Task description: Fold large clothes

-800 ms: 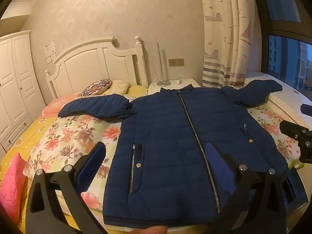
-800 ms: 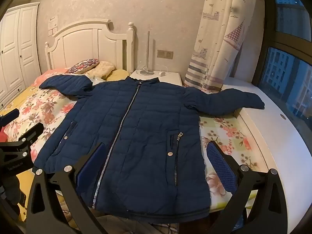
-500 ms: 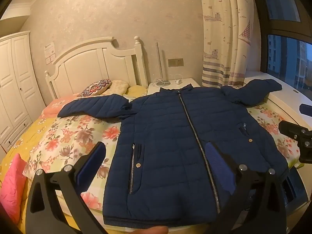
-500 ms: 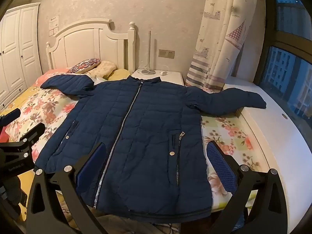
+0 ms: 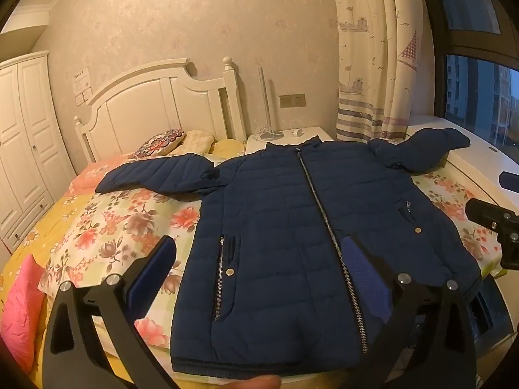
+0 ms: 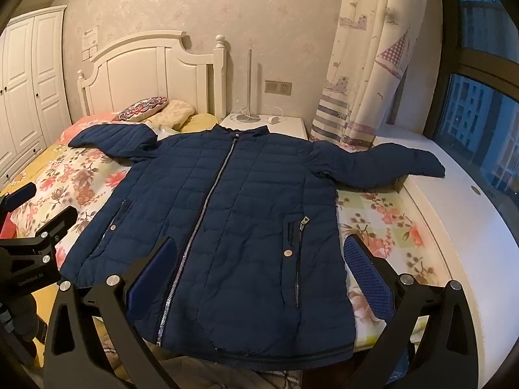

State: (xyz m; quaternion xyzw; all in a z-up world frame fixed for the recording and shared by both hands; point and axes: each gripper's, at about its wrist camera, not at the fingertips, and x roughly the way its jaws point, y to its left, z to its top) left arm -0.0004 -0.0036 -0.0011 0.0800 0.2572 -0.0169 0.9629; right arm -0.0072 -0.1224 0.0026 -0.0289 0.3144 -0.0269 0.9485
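A large navy quilted jacket (image 5: 269,201) (image 6: 246,194) lies flat, front up and zipped, on the floral bedspread (image 5: 107,227). Both sleeves are spread sideways: one sleeve (image 5: 155,175) reaches toward the pillows, and the other sleeve (image 6: 389,162) rests on the white ledge. My left gripper (image 5: 258,246) hovers open above the hem's left half, holding nothing. My right gripper (image 6: 259,246) hovers open above the hem's right half, also holding nothing. Each gripper shows at the edge of the other's view: the right gripper (image 5: 496,227) and the left gripper (image 6: 35,227).
A white headboard (image 5: 155,103) and pillows (image 5: 162,137) stand behind the jacket, with a nightstand (image 6: 269,123) beside them. A patterned curtain (image 6: 366,64) and a white window ledge (image 6: 470,227) are on the right. A pink cushion (image 5: 19,308) and a white wardrobe (image 5: 22,129) are on the left.
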